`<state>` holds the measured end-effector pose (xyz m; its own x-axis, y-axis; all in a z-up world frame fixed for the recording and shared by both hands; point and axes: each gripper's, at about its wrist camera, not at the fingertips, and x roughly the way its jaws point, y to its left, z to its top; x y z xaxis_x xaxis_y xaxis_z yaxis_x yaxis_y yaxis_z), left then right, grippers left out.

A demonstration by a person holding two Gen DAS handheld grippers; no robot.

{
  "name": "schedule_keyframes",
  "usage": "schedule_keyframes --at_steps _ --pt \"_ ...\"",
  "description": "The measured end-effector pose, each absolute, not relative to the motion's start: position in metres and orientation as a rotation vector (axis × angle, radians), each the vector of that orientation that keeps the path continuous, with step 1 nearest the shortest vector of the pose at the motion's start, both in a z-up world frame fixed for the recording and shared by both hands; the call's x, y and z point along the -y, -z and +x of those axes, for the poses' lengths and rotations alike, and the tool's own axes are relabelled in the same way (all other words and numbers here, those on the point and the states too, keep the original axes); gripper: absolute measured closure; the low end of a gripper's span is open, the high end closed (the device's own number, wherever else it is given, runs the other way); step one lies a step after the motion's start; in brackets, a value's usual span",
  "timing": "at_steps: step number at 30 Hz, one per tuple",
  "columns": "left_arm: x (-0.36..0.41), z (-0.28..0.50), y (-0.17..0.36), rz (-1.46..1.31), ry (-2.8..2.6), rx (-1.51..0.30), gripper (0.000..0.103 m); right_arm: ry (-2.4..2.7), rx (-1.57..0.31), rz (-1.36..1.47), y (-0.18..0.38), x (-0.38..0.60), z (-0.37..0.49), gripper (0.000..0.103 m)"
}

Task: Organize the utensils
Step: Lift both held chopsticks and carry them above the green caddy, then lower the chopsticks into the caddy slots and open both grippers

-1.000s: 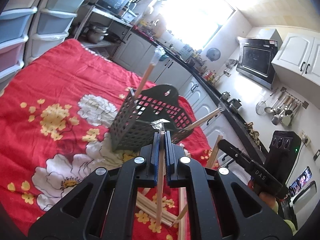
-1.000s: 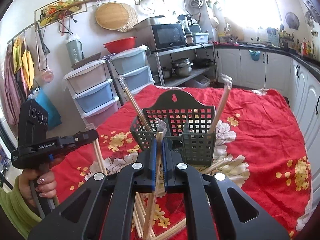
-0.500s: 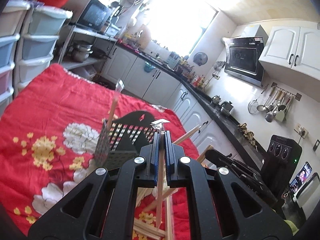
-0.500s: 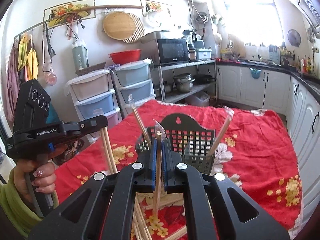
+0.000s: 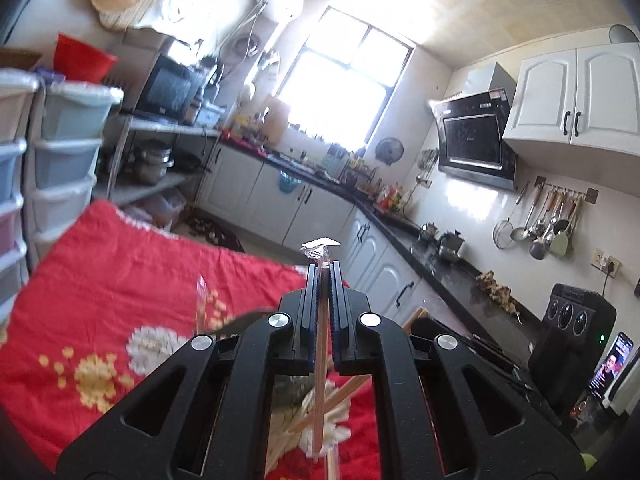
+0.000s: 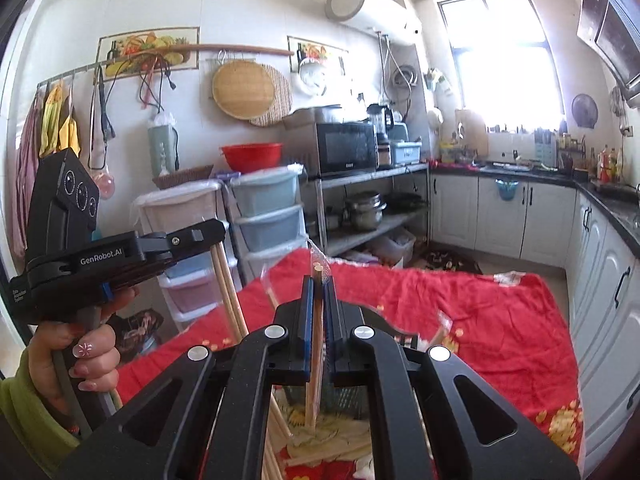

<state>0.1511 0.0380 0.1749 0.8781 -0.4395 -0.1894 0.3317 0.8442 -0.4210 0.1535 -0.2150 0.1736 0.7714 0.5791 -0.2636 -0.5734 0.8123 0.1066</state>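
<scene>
The left gripper (image 5: pixel 323 280), black with blue pads, is clamped on a pair of pale wooden chopsticks in a clear plastic sleeve (image 5: pixel 320 352), which stands nearly upright between the jaws, its crimped wrapper top poking above the tips and its lower end hanging over the red flower-printed cloth (image 5: pixel 120 272) on the table. The right gripper (image 6: pixel 319 292), of the same make, is likewise closed on a second sleeved pair of wooden chopsticks (image 6: pixel 316 344), held upright with the wrapper top just above the fingertips. In the right wrist view the left gripper's body reads "GenRobot.AI" in white; smaller lettering nearer its grip is too small to read. A hand (image 6: pixel 76 360) in a green sleeve holds that handle. More loose wooden chopsticks (image 5: pixel 340 396) lie crossed on the cloth below both tools. The black perforated plastic utensil caddy (image 6: pixel 344 400) sits on the cloth behind the right jaws, mostly hidden, and appears to have wrapped chopsticks leaning out of it, though blur makes that uncertain. The black microwave (image 6: pixel 344 148) on the shelf carries a logo too faint to read
</scene>
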Motion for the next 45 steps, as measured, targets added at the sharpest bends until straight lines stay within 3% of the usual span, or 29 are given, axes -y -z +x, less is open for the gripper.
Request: schedule_keyframes --at_steps 18,29,45 --pt "-0.021 0.165 -0.237 -0.311 0.327 -0.103 0.1 -0.544 -0.122 0.022 -0.233 0.225 0.17 0.098" --pt "-0.015 0.2 -0.216 -0.276 0.301 -0.15 0.1 -0.512 -0.151 0.04 -0.236 0.225 0.194 0.098" --pt "-0.014 0.241 -0.152 -0.239 0.302 -0.244 0.1 -0.426 -0.238 0.019 -0.177 0.205 0.247 0.098"
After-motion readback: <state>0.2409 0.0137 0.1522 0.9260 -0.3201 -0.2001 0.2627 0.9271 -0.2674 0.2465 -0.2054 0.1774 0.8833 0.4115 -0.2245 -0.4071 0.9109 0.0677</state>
